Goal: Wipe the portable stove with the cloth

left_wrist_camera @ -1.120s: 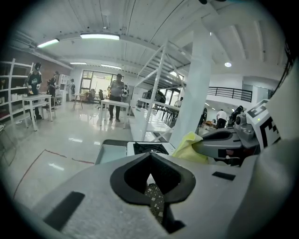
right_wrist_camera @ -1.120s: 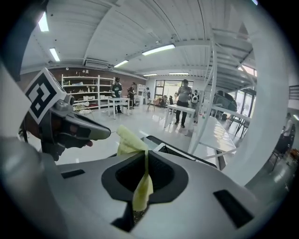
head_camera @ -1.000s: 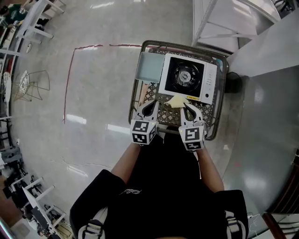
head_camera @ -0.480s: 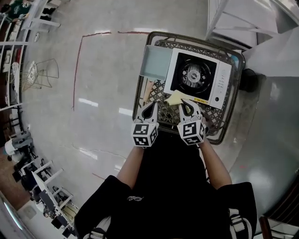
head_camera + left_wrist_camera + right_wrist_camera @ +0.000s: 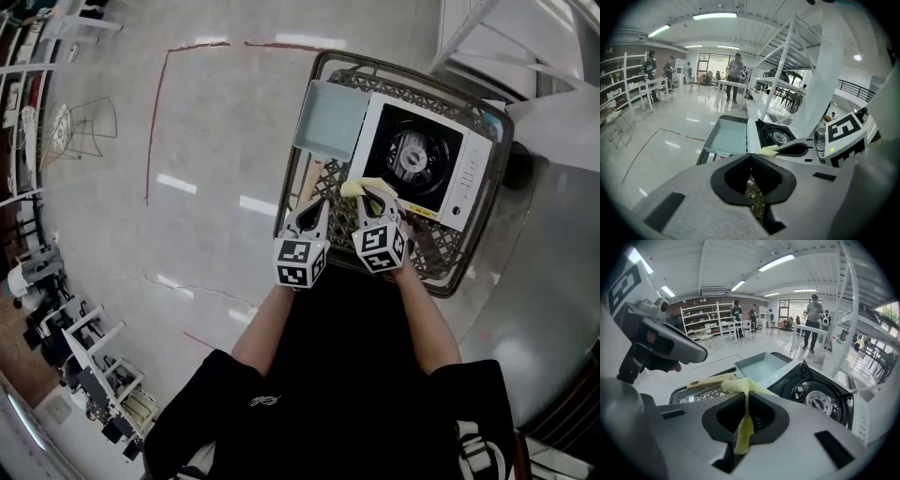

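The portable stove [image 5: 422, 165], white with a black burner, sits on a wire-mesh table [image 5: 448, 279]. My right gripper [image 5: 375, 196] is shut on a yellow cloth [image 5: 364, 187] at the stove's near left corner. In the right gripper view the cloth [image 5: 740, 386] is pinched in the right gripper [image 5: 746, 397] and folds over the tips, with the stove [image 5: 818, 397] just beyond. My left gripper [image 5: 308, 212] hovers over the mesh to the left of it. Its jaws meet with nothing between them in the left gripper view [image 5: 751, 157], which also shows the stove [image 5: 776, 136].
A pale blue-grey tray [image 5: 330, 120] lies left of the stove. A wooden-handled tool [image 5: 710, 380] rests on the mesh near the tray. A white shelf frame [image 5: 487, 37] stands behind the table. Several people stand far off by tables [image 5: 735, 77].
Both grippers have sunk toward the table. The right one has carried the cloth forward to the stove's near left corner. The head view has shifted, so the table sits further right.
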A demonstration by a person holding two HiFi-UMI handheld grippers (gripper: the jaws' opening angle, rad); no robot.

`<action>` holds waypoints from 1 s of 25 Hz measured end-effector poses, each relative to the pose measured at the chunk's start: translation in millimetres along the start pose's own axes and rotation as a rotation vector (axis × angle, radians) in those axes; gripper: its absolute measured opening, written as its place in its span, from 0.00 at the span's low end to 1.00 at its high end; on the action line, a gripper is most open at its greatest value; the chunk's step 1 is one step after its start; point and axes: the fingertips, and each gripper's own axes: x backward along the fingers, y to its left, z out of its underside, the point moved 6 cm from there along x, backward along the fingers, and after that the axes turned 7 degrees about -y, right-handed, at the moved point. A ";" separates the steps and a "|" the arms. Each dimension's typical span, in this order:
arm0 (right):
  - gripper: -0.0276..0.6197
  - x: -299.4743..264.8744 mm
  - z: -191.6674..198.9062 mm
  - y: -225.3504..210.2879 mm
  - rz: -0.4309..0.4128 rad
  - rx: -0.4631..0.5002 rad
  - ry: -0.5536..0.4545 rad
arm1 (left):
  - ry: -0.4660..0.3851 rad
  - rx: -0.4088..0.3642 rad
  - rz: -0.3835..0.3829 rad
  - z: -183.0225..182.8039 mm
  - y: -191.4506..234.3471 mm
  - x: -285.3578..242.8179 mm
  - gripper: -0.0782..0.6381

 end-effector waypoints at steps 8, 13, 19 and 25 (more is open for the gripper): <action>0.06 -23.7 7.9 10.1 0.018 -0.034 0.009 | 0.025 0.019 -0.010 7.0 18.9 -19.0 0.13; 0.06 -19.8 11.1 8.3 0.028 -0.055 -0.001 | 0.029 0.028 0.002 7.7 12.9 -27.1 0.13; 0.06 -11.7 17.0 2.5 0.051 -0.066 0.002 | 0.046 0.012 0.027 9.3 3.4 -34.4 0.13; 0.06 2.7 27.7 -8.2 0.087 -0.089 0.012 | 0.063 -0.012 0.069 13.5 -13.0 -41.7 0.13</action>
